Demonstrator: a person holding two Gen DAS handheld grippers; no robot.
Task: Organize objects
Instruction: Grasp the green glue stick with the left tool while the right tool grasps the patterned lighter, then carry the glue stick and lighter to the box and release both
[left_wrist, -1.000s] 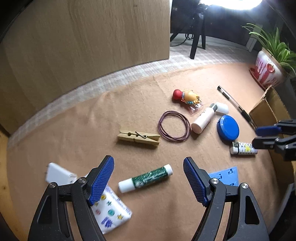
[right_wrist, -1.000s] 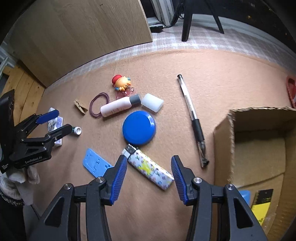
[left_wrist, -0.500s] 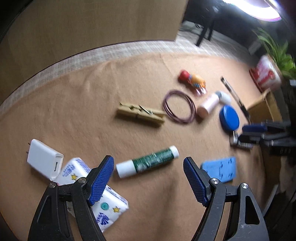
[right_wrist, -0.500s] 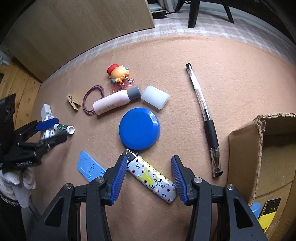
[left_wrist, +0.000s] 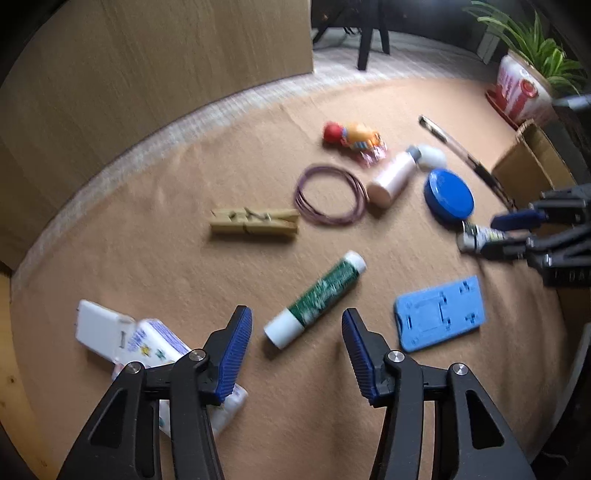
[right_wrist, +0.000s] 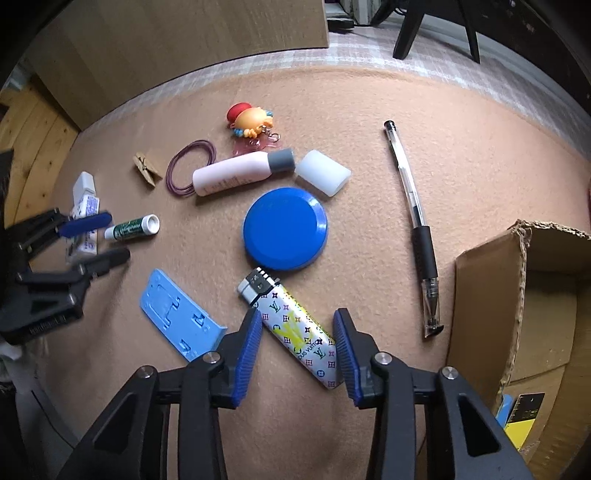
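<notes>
My left gripper (left_wrist: 297, 343) is open just in front of a green-and-white glue stick (left_wrist: 316, 297) lying on the tan felt mat; its white cap end lies between the fingertips. My right gripper (right_wrist: 297, 341) is open and straddles a patterned lighter (right_wrist: 291, 326), untouched by the pads. The left gripper also shows in the right wrist view (right_wrist: 94, 240), beside the glue stick (right_wrist: 133, 228). The right gripper shows in the left wrist view (left_wrist: 517, 232) over the lighter (left_wrist: 476, 236).
On the mat lie a blue lid (right_wrist: 285, 229), pink bottle (right_wrist: 240, 173), white cap (right_wrist: 323, 177), pen (right_wrist: 412, 206), toy figure (right_wrist: 249, 118), purple wire ring (right_wrist: 188, 170), clothespin (left_wrist: 255, 226), blue phone stand (right_wrist: 177, 314), white charger and tissue pack (left_wrist: 147, 341). A cardboard box (right_wrist: 517, 306) stands at right.
My left gripper has closed in on the glue stick, which now points toward the jaws. My right gripper has moved forward and down so the lighter lies between its fingers.
</notes>
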